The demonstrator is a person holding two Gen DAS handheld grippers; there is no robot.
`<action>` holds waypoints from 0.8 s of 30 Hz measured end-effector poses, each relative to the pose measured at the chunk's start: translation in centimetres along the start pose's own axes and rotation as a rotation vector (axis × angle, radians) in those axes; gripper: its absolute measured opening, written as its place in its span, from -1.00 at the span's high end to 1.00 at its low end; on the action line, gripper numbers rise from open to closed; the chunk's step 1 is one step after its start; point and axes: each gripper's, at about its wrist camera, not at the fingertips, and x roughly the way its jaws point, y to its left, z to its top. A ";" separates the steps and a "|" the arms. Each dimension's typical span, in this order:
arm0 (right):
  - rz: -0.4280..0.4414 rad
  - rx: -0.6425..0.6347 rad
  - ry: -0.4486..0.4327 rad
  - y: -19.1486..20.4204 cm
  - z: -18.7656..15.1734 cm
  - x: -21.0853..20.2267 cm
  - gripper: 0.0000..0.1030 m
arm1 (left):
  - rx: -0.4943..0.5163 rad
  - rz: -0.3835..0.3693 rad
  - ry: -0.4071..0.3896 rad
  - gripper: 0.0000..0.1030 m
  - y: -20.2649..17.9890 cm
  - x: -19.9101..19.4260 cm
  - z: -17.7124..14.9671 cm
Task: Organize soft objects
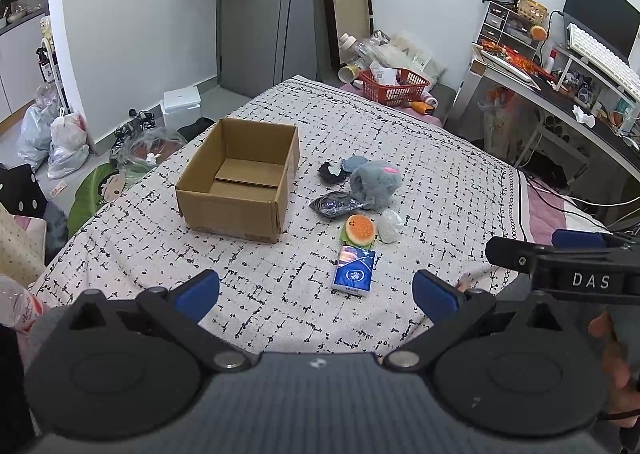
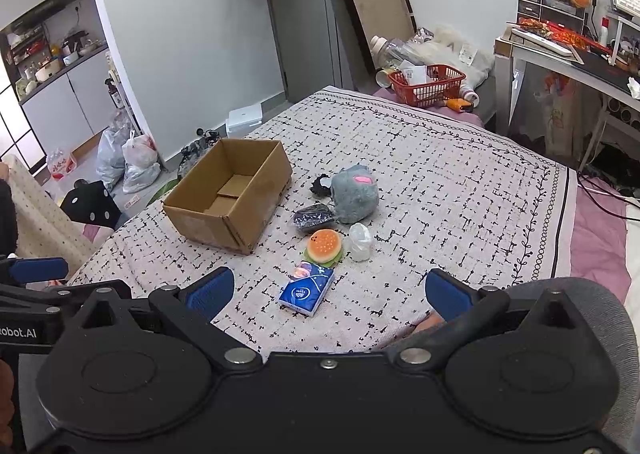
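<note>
While claws (image 1: pixel 316 294) gape, tissue pack (image 1: pixel 353 271) between

Brown cardboard box (image 1: pixel 240 178), grey plush (image 1: pixel 374 184) with a pink patch, orange burger squishy (image 1: pixel 360 229), blue tissue pack (image 1: pixel 354 270), all on a white bedspread (image 1: pixel 440 174) with black dashes.

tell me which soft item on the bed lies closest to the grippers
The blue tissue pack, nearest the camera end of the row; the burger toy and the others lie farther back.
</note>
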 end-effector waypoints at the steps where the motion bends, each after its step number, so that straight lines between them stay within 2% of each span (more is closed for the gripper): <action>1: 0.002 -0.001 0.000 0.0 -0.1 0.0 -1.00 | -0.002 -0.001 0.000 -0.98 0.0 -0.1 0.0; 9: 0.009 0.001 0.012 -0.1 -0.1 0.7 -1.00 | -0.013 0.006 0.013 -0.98 -0.2 1.0 0.1; 14: 0.009 -0.009 0.019 -0.2 -0.1 1.2 -1.00 | -0.039 0.000 -0.007 -0.98 0.2 1.4 0.4; 18: 0.005 0.027 -0.006 -0.9 0.4 1.4 -1.00 | -0.051 0.003 -0.013 -0.98 0.3 2.2 0.8; 24: 0.019 0.066 0.021 -1.9 1.3 2.9 -1.00 | -0.075 -0.014 -0.017 -0.97 0.3 3.6 1.4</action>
